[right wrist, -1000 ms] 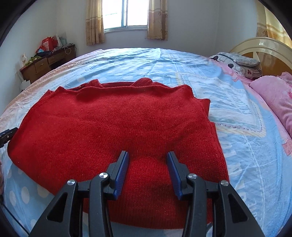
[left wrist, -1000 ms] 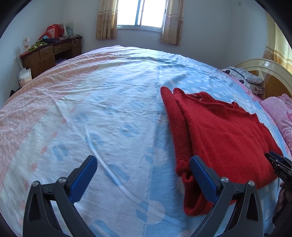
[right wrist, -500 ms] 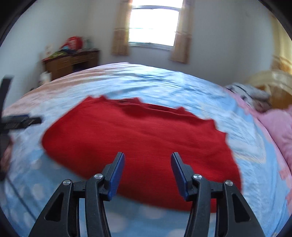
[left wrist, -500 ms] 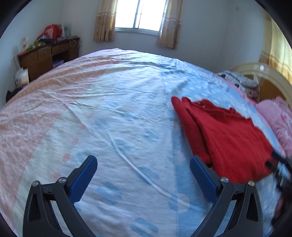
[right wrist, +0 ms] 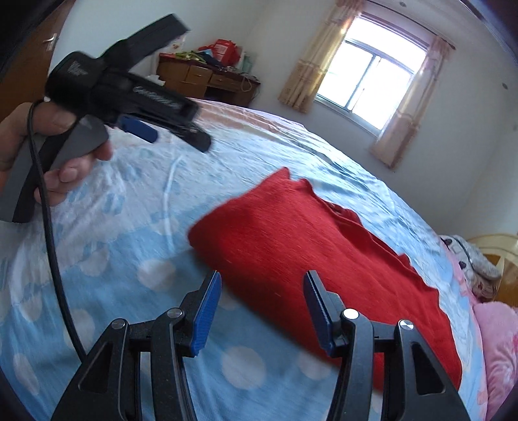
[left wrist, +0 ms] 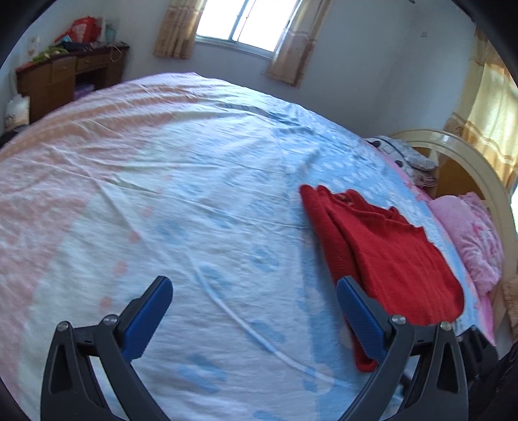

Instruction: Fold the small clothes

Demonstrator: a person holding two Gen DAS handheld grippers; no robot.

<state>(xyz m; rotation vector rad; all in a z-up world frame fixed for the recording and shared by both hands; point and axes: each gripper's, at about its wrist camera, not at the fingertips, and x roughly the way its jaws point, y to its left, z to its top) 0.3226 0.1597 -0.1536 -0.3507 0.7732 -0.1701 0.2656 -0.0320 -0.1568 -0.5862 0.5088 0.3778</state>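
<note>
A folded red knit sweater [left wrist: 382, 249] lies flat on the bed at the right of the left wrist view; it also shows in the right wrist view [right wrist: 310, 246]. My left gripper [left wrist: 254, 307] is open and empty, raised above the sheet to the left of the sweater. In the right wrist view it appears at upper left [right wrist: 139, 126], held in a hand. My right gripper [right wrist: 262, 307] is open and empty, lifted above the sweater's near edge.
The bed has a blue and pink patterned sheet [left wrist: 162, 181]. A pink blanket [left wrist: 469, 239] and a curved headboard [left wrist: 466, 155] are at the right. A wooden desk [left wrist: 68, 77] with clutter stands by the far wall, under a window [left wrist: 246, 22].
Both grippers have lifted and drawn back from the sweater. The right gripper has opened wider and swung left, so the left gripper and hand now show in its view.
</note>
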